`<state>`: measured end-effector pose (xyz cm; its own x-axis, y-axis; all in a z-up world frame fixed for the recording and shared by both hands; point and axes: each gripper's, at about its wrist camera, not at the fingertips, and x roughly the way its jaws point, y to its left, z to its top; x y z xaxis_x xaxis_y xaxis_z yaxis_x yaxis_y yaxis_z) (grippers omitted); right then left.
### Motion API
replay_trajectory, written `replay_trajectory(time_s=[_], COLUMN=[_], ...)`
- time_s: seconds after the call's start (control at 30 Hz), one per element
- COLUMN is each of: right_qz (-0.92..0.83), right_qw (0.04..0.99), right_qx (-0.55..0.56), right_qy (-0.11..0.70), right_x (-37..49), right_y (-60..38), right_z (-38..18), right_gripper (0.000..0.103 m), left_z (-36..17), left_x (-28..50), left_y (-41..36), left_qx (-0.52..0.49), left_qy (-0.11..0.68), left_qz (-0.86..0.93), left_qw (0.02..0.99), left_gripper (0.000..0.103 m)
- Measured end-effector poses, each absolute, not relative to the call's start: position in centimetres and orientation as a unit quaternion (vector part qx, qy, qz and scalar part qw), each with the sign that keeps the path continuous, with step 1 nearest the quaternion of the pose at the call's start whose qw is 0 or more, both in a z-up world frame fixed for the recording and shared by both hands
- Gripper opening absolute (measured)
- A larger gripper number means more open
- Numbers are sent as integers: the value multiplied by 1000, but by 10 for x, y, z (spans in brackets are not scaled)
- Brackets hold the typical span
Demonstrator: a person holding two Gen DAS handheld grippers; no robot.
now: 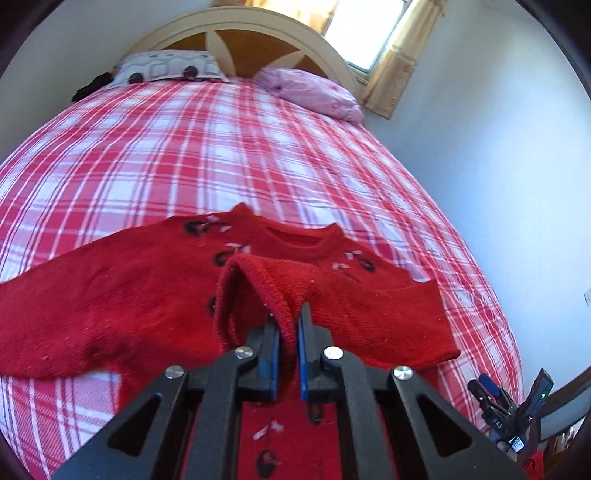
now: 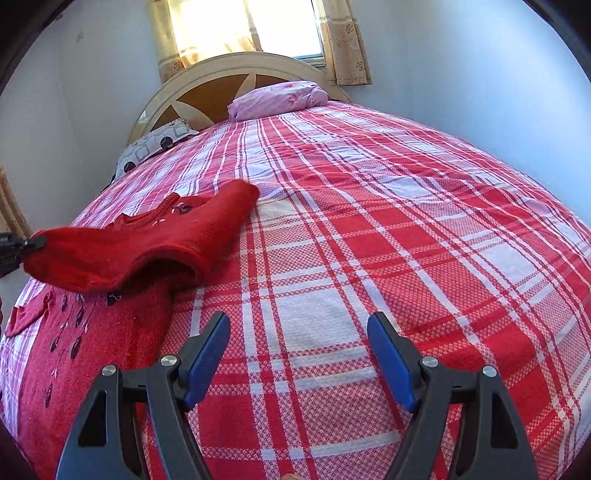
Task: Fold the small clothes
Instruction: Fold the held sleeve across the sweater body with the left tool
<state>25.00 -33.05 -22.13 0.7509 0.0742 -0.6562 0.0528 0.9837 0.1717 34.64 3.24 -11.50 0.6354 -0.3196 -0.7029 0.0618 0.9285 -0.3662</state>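
Note:
A red knitted sweater (image 1: 122,295) with dark embroidered motifs lies spread on the plaid bed cover (image 1: 221,147), neckline toward the headboard. My left gripper (image 1: 289,314) is shut on a ribbed edge of the sweater (image 1: 258,280), which is raised and draped over the garment. From the right wrist view the lifted red knit (image 2: 110,254) hangs from the left gripper (image 2: 33,242) at the left edge. More red knit with leaf embroidery (image 2: 92,343) lies flat beneath. My right gripper (image 2: 297,319) is open over bare cover, apart from the sweater.
Headboard (image 2: 207,77) with a patterned pillow (image 1: 166,68) and a pink pillow (image 2: 280,98) at the far end. A curtained window (image 2: 251,26) is behind it. A white wall (image 1: 498,166) runs along the bed's right side. Bare plaid cover extends beyond the sweater.

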Motion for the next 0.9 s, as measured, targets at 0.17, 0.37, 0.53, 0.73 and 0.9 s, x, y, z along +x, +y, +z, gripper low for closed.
replay_trajectory(time_s=[0.17,0.37,0.53,0.73,0.9], right_qz=[2,1,0,0,-6], right_qw=[931,930,929,927,928], right_qx=[90,87,85,83,74], right_qy=[354,358,360,366,365], right_x=[251,251,251,254,253], right_y=[-331,-329,-329,-328,-324], right_z=[-222,-223,-223,-226,-224], right_gripper=[77,77,77,77,77], left_z=[-124,-129,-138,-162,-188], left_x=[336,324,313,309,318], left_y=[56,82,95,104,96], left_qx=[-174,-193,-205,-213,-188], left_qy=[413,410,414,429,450], left_qz=[-90,-72,-64,-49,-36], left_qw=[889,889,884,876,872], left_gripper=[8,8,8,8,8])
